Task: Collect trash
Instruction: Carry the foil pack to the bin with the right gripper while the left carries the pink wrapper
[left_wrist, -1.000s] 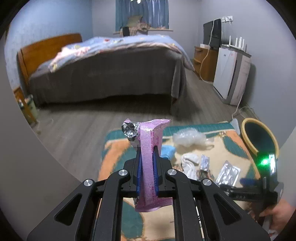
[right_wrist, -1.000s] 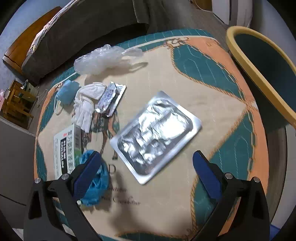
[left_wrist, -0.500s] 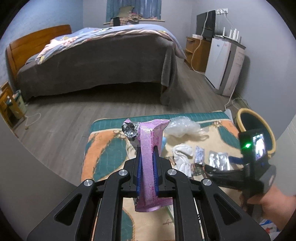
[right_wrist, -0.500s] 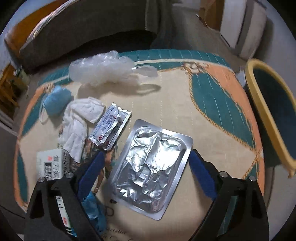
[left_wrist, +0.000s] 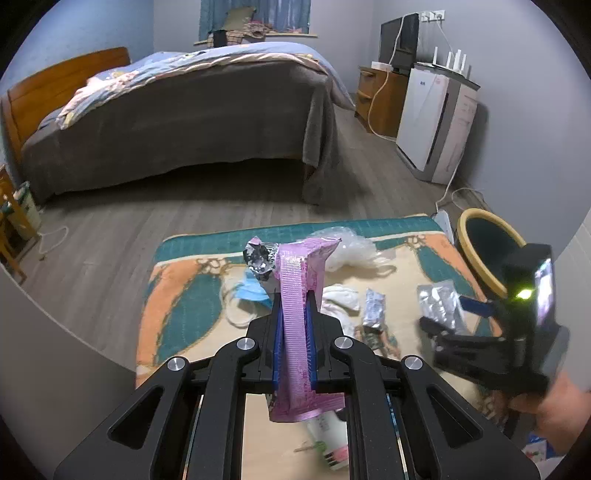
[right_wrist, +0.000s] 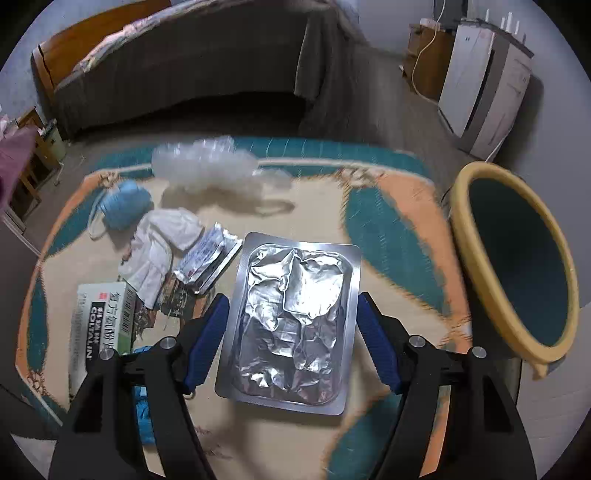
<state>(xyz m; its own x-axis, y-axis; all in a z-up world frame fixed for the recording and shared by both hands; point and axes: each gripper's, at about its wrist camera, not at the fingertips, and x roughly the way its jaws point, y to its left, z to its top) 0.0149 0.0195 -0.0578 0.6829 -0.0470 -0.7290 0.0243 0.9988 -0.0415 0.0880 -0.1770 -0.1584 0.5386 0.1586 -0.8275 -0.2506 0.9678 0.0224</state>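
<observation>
Left tongs (left_wrist: 293, 325): clenching a pink wrapper (left_wrist: 297, 295), which is standing upright between the pads above the tabletop (left_wrist: 173, 291).
Right tongs (right_wrist: 291, 339): closing around a silver foil tray (right_wrist: 291, 325); the pads are sitting just beside its long edges, and contact cannot be told.
Foil tray: lying between the blue pads, near the yellow bin (right_wrist: 517, 258).
Other trash: a clear plastic bag (right_wrist: 207, 166), blue mask (right_wrist: 123, 203), white tissue (right_wrist: 159, 251) and box (right_wrist: 103, 325) are lying on the tabletop.

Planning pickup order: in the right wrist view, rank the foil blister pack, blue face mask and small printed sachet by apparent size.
1. Foil blister pack, though nearest the camera.
2. Blue face mask.
3. Small printed sachet; close to the mask, so unsure.
</observation>
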